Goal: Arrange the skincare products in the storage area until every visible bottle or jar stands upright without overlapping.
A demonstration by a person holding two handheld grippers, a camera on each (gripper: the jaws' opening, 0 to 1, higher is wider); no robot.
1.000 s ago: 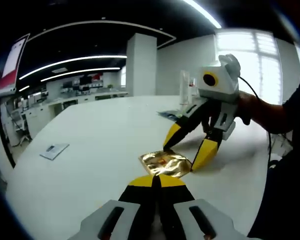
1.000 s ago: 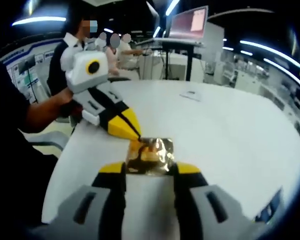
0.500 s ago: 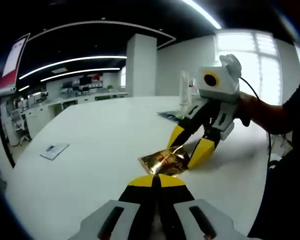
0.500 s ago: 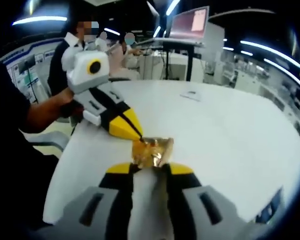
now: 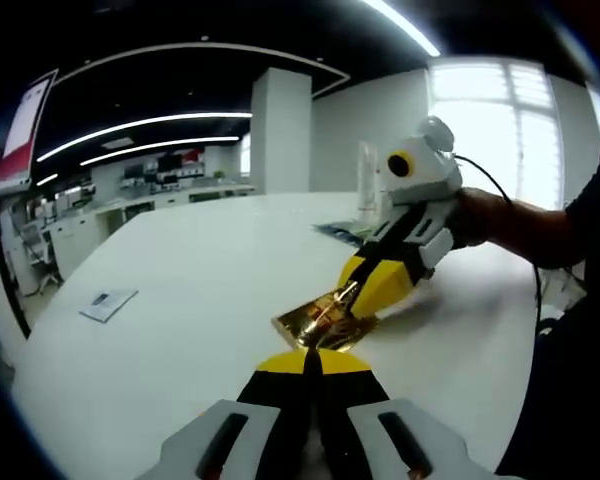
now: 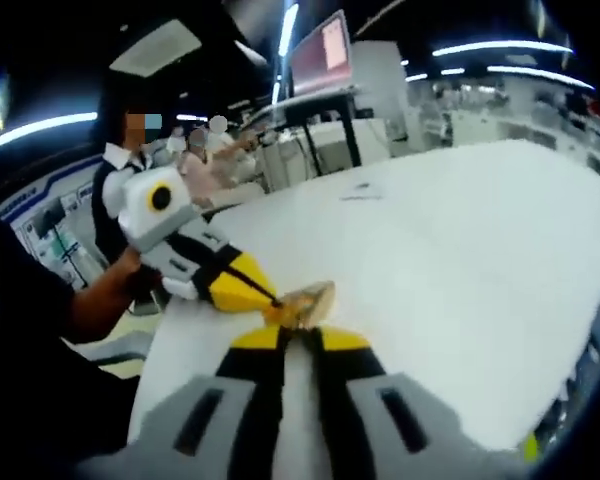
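A shiny gold packet (image 5: 325,322) is being held just above the white table (image 5: 180,290), pinched from two sides at once. In the left gripper view, the left gripper (image 5: 313,358) is seen with its jaws pressed together, and the near edge of the gold packet is being touched by their yellow tips; whether that edge is truly being pinched cannot be told for sure. From the right side of this view, the right gripper (image 5: 352,296) is being brought in, and its jaws are closed on the far right part of the packet. In the right gripper view, the gold packet (image 6: 302,301) is seen right in front of the right gripper (image 6: 298,338), squeezed between its two jaws, while the left gripper (image 6: 270,300) is being pointed at it from the left. The packet is lying straight ahead of both grippers, between their tips, so both are equally near to it. Its long side is running from one gripper to the other. No bottle or jar is being seen clearly here; something tall and clear (image 5: 368,180) is standing far back on the table.
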